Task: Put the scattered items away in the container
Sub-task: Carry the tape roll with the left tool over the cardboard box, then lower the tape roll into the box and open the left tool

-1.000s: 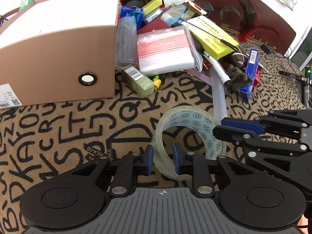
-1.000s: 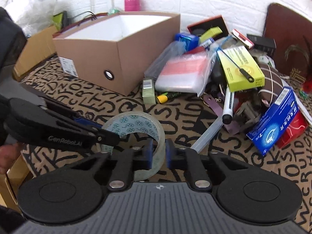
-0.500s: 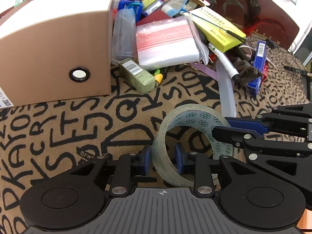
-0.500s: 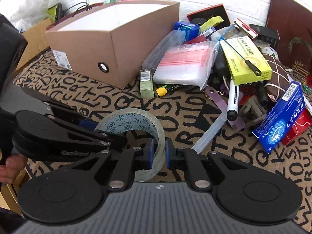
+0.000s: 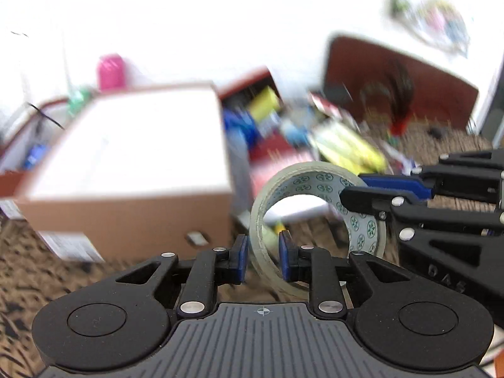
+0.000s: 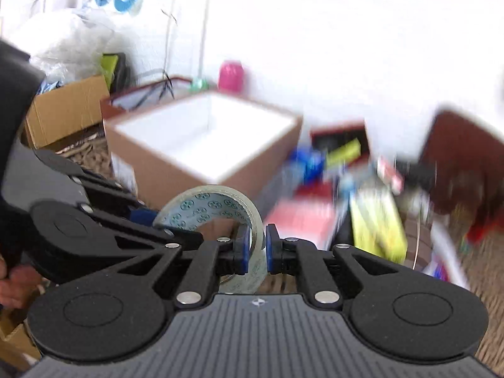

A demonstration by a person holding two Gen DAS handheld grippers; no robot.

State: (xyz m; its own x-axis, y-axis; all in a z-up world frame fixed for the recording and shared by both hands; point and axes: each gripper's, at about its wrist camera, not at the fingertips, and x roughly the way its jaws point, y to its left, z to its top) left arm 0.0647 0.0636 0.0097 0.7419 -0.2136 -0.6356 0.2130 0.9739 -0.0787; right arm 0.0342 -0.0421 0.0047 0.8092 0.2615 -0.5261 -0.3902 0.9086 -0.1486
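The brown cardboard box with a white inside (image 5: 132, 157) sits left of centre in the left wrist view; its open top shows only white lining. A clear roll of packing tape with a printed core (image 5: 315, 217) hangs low in the frame centre, above the patterned cloth, just right of the box's near corner. The left gripper (image 5: 260, 258) is clamped on its near wall, the right gripper (image 6: 255, 250) on the opposite wall. A blurred pile of packets (image 6: 362, 201) crowds the box's right edge
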